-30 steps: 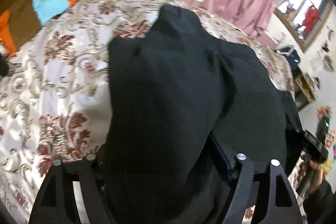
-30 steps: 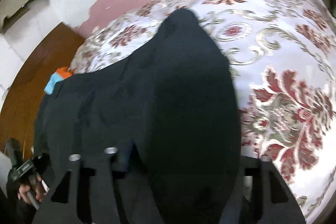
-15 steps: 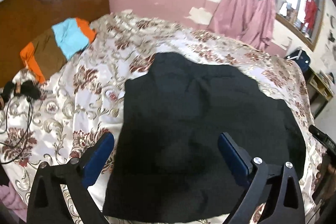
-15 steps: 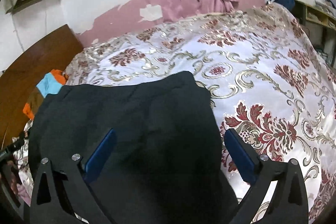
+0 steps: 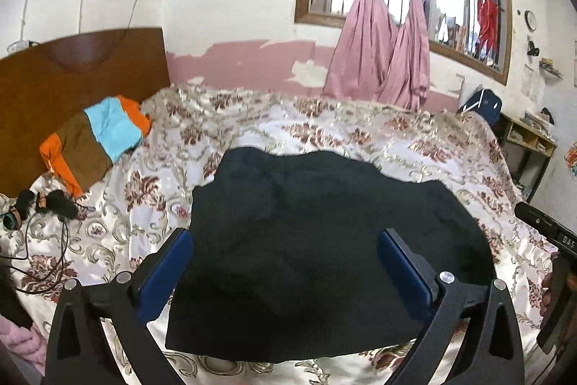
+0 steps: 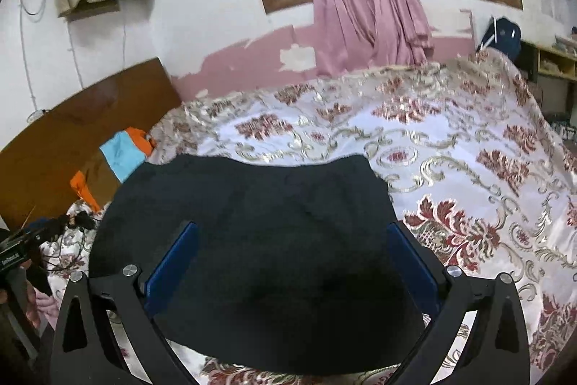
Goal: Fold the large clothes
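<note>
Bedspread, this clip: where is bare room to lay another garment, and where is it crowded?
Free: the floral bedspread between the black garment and the pink curtains, and to the garment's right. Crowded: the headboard side, with the orange-and-blue clothes and the cables.

Both wrist views above the bed [image 5: 360,125], sharing the black garment [image 5: 324,240].

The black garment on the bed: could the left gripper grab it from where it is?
Probably yes. The left gripper is open above the black garment, nothing lies between them.
</note>
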